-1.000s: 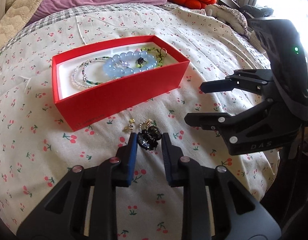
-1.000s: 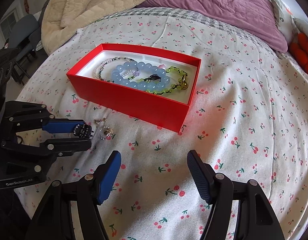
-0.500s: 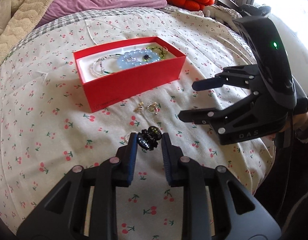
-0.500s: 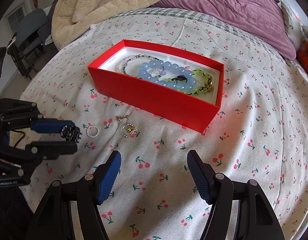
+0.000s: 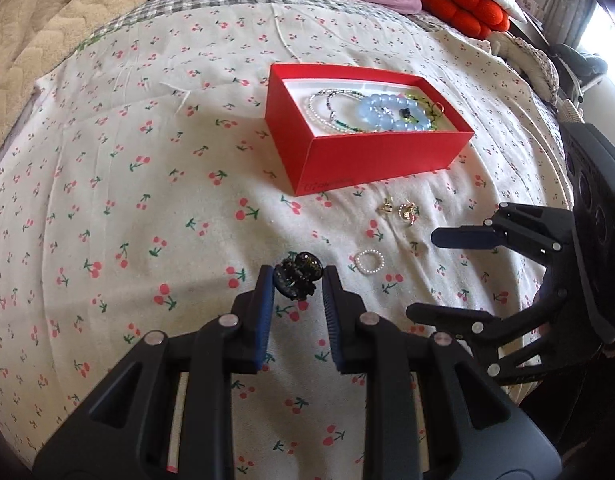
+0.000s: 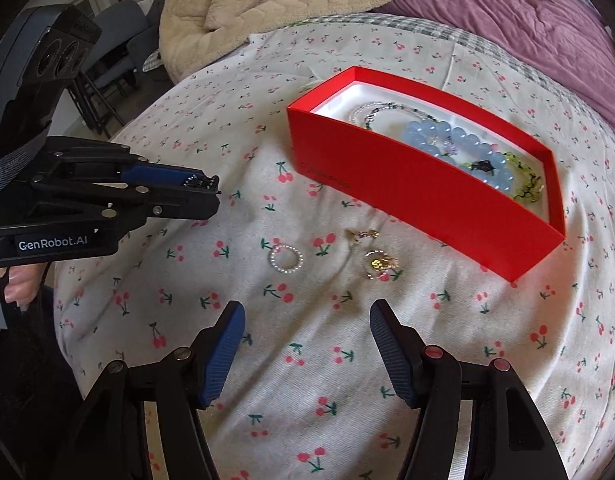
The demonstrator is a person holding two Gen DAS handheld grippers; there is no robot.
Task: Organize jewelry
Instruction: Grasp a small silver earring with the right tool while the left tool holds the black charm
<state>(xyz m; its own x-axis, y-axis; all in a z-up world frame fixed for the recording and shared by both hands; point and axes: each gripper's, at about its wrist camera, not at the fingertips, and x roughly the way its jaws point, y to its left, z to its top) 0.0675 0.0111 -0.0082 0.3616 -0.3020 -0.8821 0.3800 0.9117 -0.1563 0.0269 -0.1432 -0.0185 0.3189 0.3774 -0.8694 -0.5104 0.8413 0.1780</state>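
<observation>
My left gripper (image 5: pixel 298 284) is shut on a black beaded ornament (image 5: pixel 297 275) and holds it above the cherry-print bedspread, left of and nearer than the red box (image 5: pixel 371 152). The box holds a blue bead bracelet (image 5: pixel 391 114), a white and green bead strand (image 5: pixel 331 108) and a yellow-green piece (image 6: pixel 527 188). On the cloth lie a small pearl ring (image 5: pixel 368 261), a gold earring (image 5: pixel 386 205) and a round gold earring (image 5: pixel 406 212). My right gripper (image 6: pixel 307 344) is open and empty, just short of the pearl ring (image 6: pixel 286 259) and earrings (image 6: pixel 377 264).
A beige blanket (image 6: pixel 307 4) and a purple pillow (image 6: pixel 527 20) lie at the far end of the bed. Orange cushions (image 5: pixel 463 8) sit at the back right. A dark chair (image 6: pixel 119 44) stands beyond the bed's left edge.
My left gripper has lifted the black ornament off the cloth and drawn back and left from the box, uncovering the pearl ring. My right gripper has shifted to face the loose pieces.
</observation>
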